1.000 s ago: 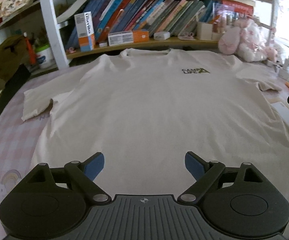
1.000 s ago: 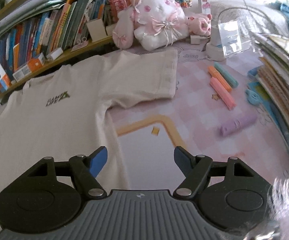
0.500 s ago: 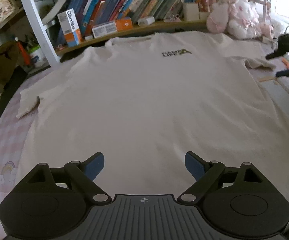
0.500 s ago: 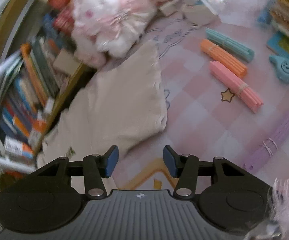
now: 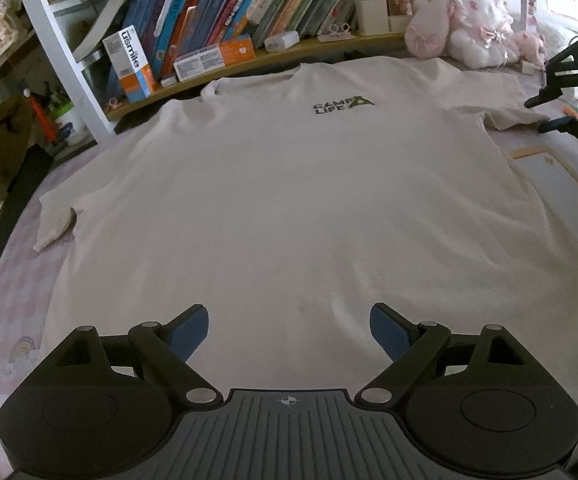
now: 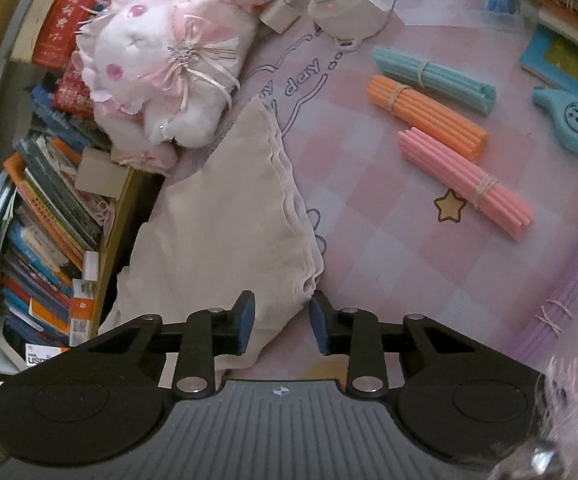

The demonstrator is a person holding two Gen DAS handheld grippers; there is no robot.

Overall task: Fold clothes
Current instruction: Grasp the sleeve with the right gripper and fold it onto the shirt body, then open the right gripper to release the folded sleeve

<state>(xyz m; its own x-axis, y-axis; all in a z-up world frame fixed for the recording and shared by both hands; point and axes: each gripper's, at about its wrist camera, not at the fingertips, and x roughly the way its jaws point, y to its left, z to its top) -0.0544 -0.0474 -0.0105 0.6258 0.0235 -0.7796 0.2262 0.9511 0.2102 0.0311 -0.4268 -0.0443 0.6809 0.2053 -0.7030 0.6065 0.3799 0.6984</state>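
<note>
A cream T-shirt [image 5: 289,200] with a dark "CAMP LIFE" print lies spread flat, front up, on the pink checked table [image 6: 389,240]. My left gripper [image 5: 289,320] hovers open over the shirt's lower part, with nothing between its blue pads. The shirt's right sleeve [image 6: 241,208] lies loose beside a plush toy. My right gripper [image 6: 281,316] is at that sleeve's near corner. Its jaws are closing with the sleeve's edge in the gap, and space still shows between the pads. The right gripper [image 5: 537,116] also appears at the sleeve end [image 5: 505,108] in the left wrist view.
A low bookshelf [image 5: 229,36] runs along the far edge behind the collar. A pink-and-white plush toy [image 6: 161,68] sits by the sleeve. Bundled sticks in teal [image 6: 433,74], orange [image 6: 425,116], pink [image 6: 465,184] and purple [image 6: 569,292] lie right of it, near a blue toy [image 6: 577,120].
My right gripper rolled, swung over to the sleeve and sank toward its corner while its jaws narrowed. The left gripper shifted a little over the shirt and stayed open.
</note>
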